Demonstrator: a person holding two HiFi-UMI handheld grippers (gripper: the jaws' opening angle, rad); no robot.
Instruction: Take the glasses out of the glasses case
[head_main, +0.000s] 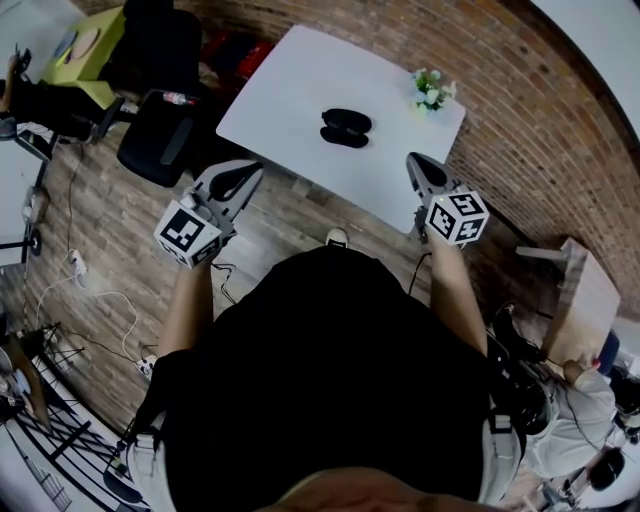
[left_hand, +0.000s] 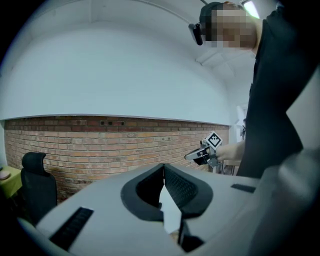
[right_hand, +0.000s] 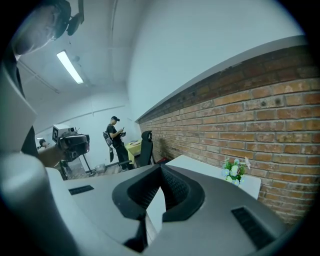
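Note:
A black glasses case (head_main: 346, 127) lies closed near the middle of the white table (head_main: 290, 90). It shows only in the head view. My left gripper (head_main: 250, 172) is held over the floor short of the table's near left edge, its jaws shut on nothing. The right gripper (head_main: 413, 160) hovers at the table's near right corner, also shut and empty. From the left gripper view, its own jaw tips (left_hand: 163, 167) meet and the right gripper (left_hand: 202, 154) shows beyond them. The right gripper view shows its tips (right_hand: 161, 169) touching.
A small pot of flowers (head_main: 431, 90) stands at the table's far right corner. A black office chair (head_main: 160, 140) sits left of the table, beside a yellow-green desk (head_main: 95, 45). A brick wall (head_main: 540, 130) runs behind. A person (right_hand: 116, 135) stands far off.

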